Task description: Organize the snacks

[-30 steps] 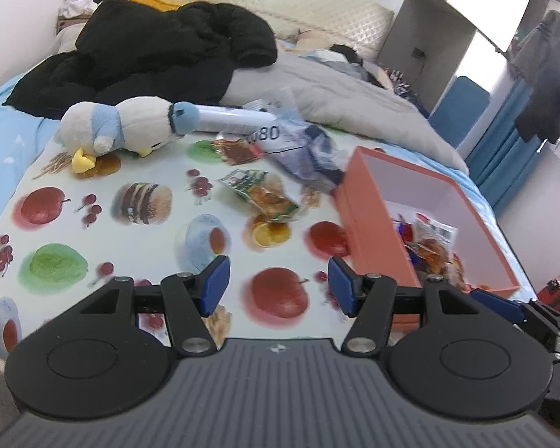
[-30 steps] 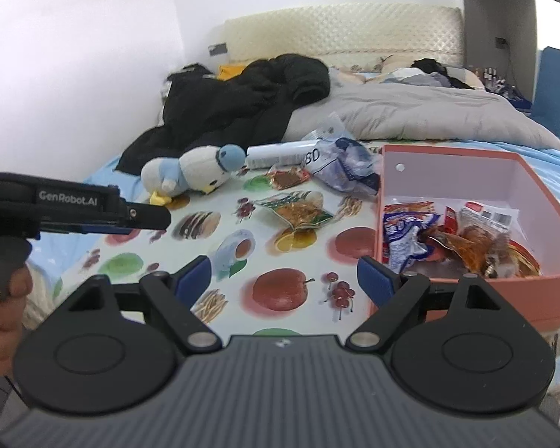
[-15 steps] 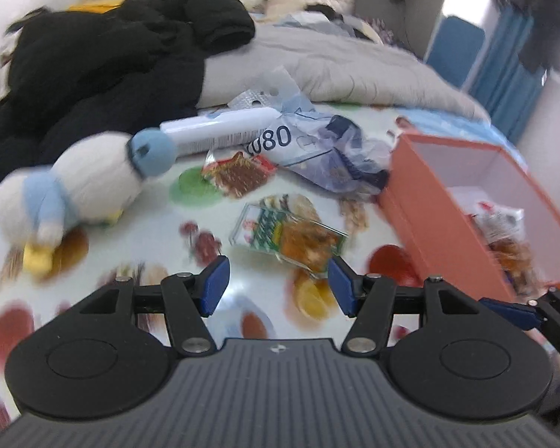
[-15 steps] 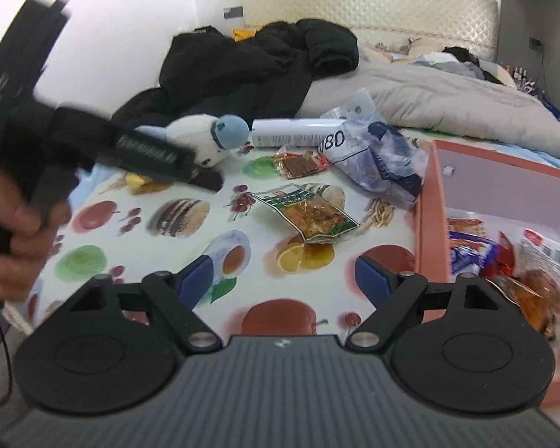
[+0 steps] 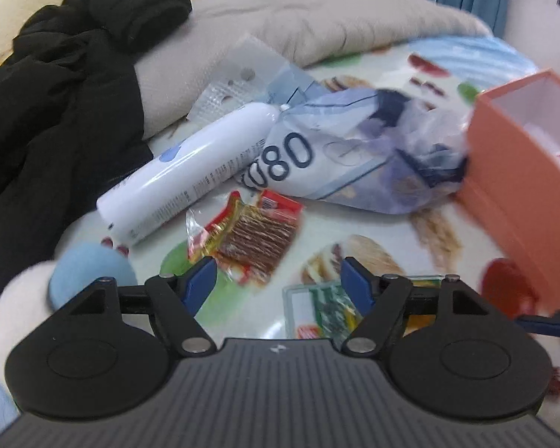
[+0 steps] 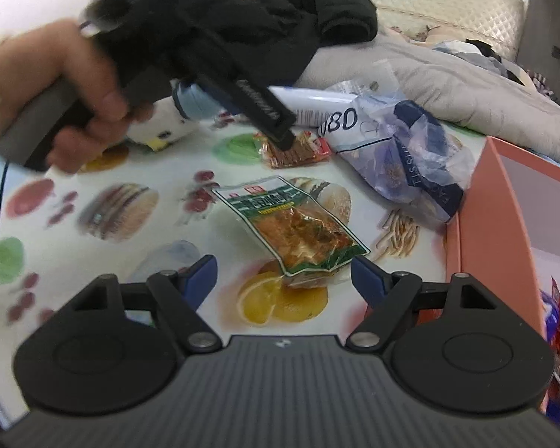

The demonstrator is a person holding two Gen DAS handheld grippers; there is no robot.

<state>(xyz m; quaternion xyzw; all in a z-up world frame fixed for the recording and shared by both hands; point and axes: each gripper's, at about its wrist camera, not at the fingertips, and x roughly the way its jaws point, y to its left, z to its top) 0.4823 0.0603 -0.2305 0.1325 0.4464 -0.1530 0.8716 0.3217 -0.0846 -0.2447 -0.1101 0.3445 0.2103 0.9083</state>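
In the left wrist view, our left gripper (image 5: 278,280) fills the bottom of the frame, its jaws wide apart and opening, nothing pressed between them. Just above the gap lies the red snack packet (image 5: 248,237), near the left blue fingertip (image 5: 201,283). A white tube (image 5: 190,171) sits at centre left, a crumpled blue bag (image 5: 358,156) to its right, and the orange box (image 5: 511,171) at the right edge.

In the right wrist view, our right gripper (image 6: 283,276) is at the bottom, jaws broadly apart and closing, with the lower end of the green snack packet (image 6: 295,224) between the tips, untouched. At upper left a hand (image 6: 59,86) holds the left gripper, its tip over the red packet.
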